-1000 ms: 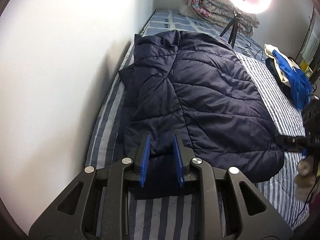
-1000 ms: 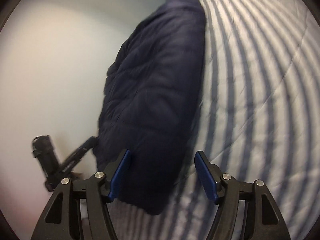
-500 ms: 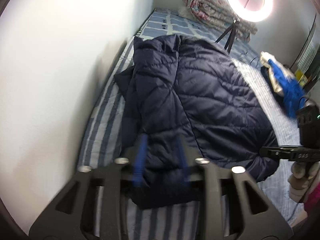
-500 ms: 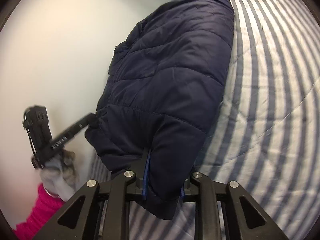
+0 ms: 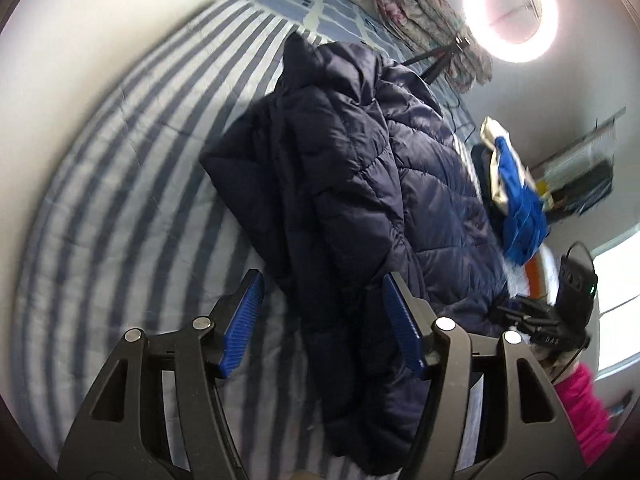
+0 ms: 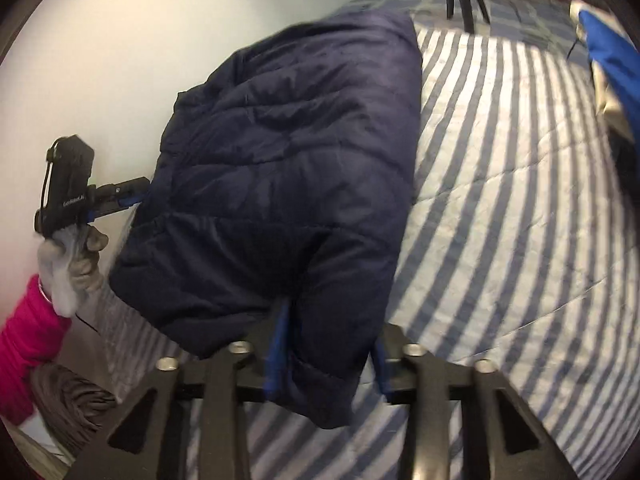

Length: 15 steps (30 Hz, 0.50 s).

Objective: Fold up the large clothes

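Observation:
A navy puffer jacket (image 5: 360, 184) lies bunched lengthwise on the striped bed (image 5: 132, 184). My left gripper (image 5: 320, 324) hangs just above the jacket's near end. Its jaws are opening and stand wide, and the fabric lies under them nearer the right pad, not pinched. In the right wrist view, the right gripper (image 6: 330, 356) has the jacket's (image 6: 288, 152) hem between its blue pads. Its jaws are opening, but the puffy fabric still fills the gap and touches both pads. The left gripper (image 6: 138, 192), in a gloved hand with a pink sleeve, points at the jacket's left edge.
A white wall (image 5: 100, 20) runs along the bed's left side. A ring light (image 5: 510, 12) on a tripod and a rolled floral quilt (image 5: 420, 32) stand at the far end. A pile of blue and cream clothes (image 5: 516, 200) lies on the right. Grey cloth (image 6: 68, 400) sits at the lower left.
The left gripper spread its jaws, let the jacket's corner go and rolled. The right gripper closed on the hem, carried it up and sideways, and its jaws have since widened.

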Each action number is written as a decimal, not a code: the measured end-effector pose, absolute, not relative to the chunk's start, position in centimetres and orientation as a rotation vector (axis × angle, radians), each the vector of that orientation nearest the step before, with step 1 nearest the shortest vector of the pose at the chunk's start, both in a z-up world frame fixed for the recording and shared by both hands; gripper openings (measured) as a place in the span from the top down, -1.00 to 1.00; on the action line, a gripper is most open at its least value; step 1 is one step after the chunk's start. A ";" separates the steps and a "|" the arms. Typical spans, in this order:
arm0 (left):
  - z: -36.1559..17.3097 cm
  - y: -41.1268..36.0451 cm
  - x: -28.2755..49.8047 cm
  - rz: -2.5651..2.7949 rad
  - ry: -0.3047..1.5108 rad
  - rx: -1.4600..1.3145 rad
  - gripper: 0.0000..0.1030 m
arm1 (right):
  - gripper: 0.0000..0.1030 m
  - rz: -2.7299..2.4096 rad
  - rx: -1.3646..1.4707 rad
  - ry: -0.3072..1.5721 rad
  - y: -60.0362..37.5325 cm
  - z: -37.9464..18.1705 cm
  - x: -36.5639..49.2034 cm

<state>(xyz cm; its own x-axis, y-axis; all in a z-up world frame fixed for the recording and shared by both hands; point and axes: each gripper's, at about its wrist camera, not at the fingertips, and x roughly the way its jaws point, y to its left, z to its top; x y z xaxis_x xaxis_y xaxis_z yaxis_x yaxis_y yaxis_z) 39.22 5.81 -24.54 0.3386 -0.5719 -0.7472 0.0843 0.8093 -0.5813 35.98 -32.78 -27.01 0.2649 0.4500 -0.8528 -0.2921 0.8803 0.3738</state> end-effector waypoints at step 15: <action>-28.2 9.2 41.5 -0.449 1.182 -0.831 -0.36 | -0.67 0.500 0.370 1.120 -35.0 -28.8 43.8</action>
